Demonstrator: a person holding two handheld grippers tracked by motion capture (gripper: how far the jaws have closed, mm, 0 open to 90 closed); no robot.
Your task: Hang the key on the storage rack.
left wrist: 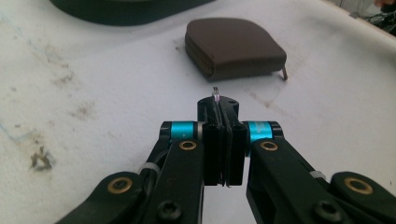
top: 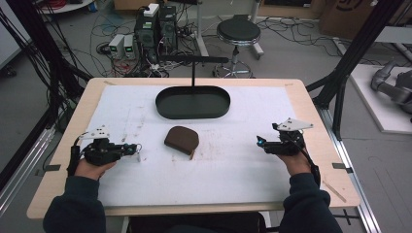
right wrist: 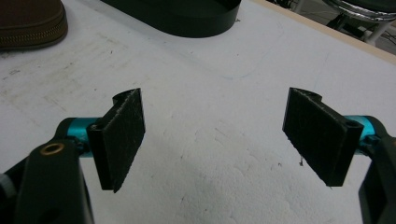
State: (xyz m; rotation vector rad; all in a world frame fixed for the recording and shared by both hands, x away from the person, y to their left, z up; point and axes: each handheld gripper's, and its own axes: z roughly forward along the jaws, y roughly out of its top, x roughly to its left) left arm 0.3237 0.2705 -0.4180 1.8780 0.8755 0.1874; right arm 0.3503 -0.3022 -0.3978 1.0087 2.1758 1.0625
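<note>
1. The brown zip pouch (top: 181, 139) lay flat mid-surface, just in front of the black tray (top: 193, 102).
2. The left gripper (left wrist: 223, 140) had its jaws pinched together on a thin metal bit, pouch just ahead, not touching.
3. The right gripper (right wrist: 212, 135) sat with jaws wide and empty, pouch well off to the side.

Black stool (top: 238, 33), computer towers (top: 156, 26), perhaps cables (top: 104, 22) across floor.

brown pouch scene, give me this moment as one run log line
left hand-held gripper: shut on a thin metal piece | right hand-held gripper: open, nothing between pads | brown zip pouch: on white mat, untouched | black tray: behind pouch
</note>
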